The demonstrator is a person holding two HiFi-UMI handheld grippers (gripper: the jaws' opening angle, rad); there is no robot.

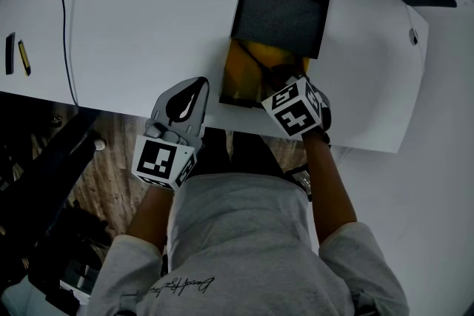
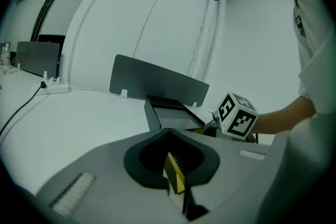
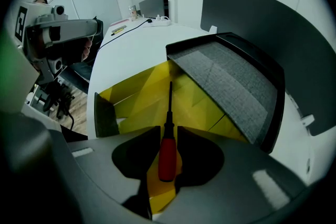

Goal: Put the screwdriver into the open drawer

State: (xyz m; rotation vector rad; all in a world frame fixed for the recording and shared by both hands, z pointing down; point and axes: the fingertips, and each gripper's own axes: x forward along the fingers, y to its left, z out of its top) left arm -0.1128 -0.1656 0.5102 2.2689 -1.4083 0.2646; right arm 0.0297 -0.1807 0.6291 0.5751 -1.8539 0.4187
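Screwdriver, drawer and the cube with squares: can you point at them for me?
screwdriver (image 3: 167, 157), right gripper view, on its red handle.
drawer (image 3: 131, 93), right gripper view, on its yellow inside.
cube with squares (image 2: 242, 123), left gripper view, on its front face.

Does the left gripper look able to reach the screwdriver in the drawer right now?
Probably not: the right gripper hangs over the drawer, its open jaws either side of the screwdriver, blocking the way in.
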